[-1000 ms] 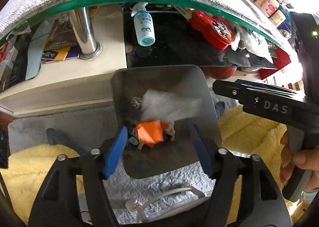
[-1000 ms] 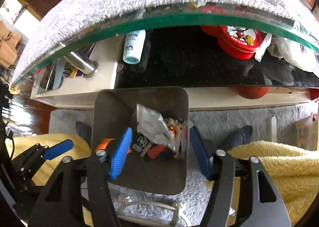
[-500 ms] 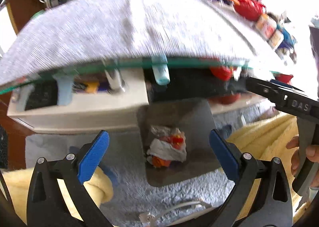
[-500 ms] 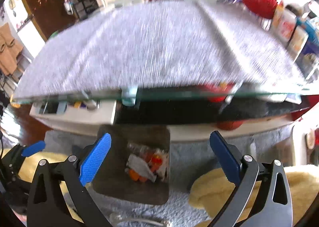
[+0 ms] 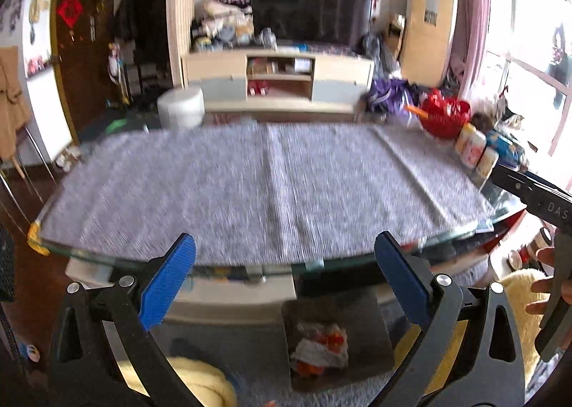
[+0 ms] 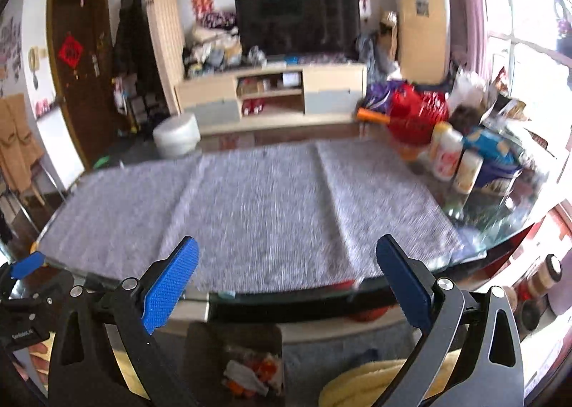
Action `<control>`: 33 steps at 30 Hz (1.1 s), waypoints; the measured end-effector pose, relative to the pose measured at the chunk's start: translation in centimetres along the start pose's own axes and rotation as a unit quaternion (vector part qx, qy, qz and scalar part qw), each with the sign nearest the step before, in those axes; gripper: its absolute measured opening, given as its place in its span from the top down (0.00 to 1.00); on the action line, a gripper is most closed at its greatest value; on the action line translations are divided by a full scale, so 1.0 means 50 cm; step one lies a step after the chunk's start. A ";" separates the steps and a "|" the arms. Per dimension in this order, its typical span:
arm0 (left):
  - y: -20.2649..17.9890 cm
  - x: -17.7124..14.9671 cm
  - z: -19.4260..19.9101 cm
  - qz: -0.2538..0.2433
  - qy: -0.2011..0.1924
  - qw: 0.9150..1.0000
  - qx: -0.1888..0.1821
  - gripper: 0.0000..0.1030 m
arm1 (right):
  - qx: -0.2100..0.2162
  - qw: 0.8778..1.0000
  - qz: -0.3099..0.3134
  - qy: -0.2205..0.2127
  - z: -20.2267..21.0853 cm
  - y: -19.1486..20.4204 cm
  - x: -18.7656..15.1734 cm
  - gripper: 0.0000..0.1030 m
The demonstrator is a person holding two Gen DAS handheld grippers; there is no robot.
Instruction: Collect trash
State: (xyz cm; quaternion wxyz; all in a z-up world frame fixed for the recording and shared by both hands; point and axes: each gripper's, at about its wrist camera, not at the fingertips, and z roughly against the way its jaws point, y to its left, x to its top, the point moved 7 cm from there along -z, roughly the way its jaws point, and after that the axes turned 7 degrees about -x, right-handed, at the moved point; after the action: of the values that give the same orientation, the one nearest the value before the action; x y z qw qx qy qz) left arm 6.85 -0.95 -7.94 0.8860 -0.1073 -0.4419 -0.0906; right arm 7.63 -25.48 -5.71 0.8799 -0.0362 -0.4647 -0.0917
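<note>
A square metal bin (image 5: pixel 379 317) stands on the floor below the glass table, holding crumpled white and orange trash (image 5: pixel 320 348). The same bin (image 6: pixel 200 339) and trash (image 6: pixel 250 376) show low in the right wrist view. My left gripper (image 5: pixel 286 276) hangs open above the table's near edge, with nothing between its blue pads (image 5: pixel 168 282). My right gripper (image 6: pixel 286 276) is also open and holds nothing. The right gripper's body (image 5: pixel 536 197) shows at the right edge of the left wrist view, held by a hand (image 5: pixel 543 285).
A grey cloth (image 5: pixel 268 185) covers the glass table (image 5: pixel 107 256). Bottles, cans and a red bag (image 6: pixel 418 113) crowd its far right end. Yellow fleece (image 6: pixel 364 382) lies low in both views. A TV stand (image 5: pixel 279 85) and a white stool (image 5: pixel 180 106) stand beyond the table.
Both grippers let go over the bin, opened wide and rose, tilting up from the bin to the tabletop. The trash now lies in the bin.
</note>
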 end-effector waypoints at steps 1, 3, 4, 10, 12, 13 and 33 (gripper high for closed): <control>-0.002 0.008 0.009 -0.003 -0.007 1.000 0.003 0.08 | -0.001 1.000 0.000 -0.005 0.009 -0.002 0.006 0.03; -0.006 0.023 0.027 -0.009 -0.019 1.000 0.008 0.08 | -0.002 1.000 0.001 -0.017 0.034 -0.004 0.018 0.03; -0.009 0.030 0.038 -0.010 -0.024 1.000 0.012 0.08 | -0.005 1.000 0.003 -0.023 0.046 -0.006 0.024 0.03; -0.021 0.051 0.079 -0.013 -0.050 0.998 0.026 0.08 | -0.026 0.998 0.004 -0.061 0.098 -0.009 0.041 0.03; -0.021 0.055 0.090 -0.013 -0.057 0.998 0.031 0.08 | -0.030 0.997 0.007 -0.067 0.106 -0.008 0.043 0.03; -0.021 0.058 0.095 -0.012 -0.061 0.998 0.032 0.08 | -0.030 0.997 0.009 -0.070 0.108 -0.006 0.044 0.03; -0.031 0.056 0.106 -0.014 -0.073 0.997 0.026 0.08 | -0.021 0.998 0.014 -0.061 0.105 0.018 0.025 0.03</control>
State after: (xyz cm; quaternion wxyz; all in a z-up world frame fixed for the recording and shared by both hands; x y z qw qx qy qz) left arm 4.06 -1.19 -2.43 0.8527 -0.0840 -0.5088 -0.0838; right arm 4.23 -24.00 -1.68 0.8503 -0.0667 -0.5149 -0.0861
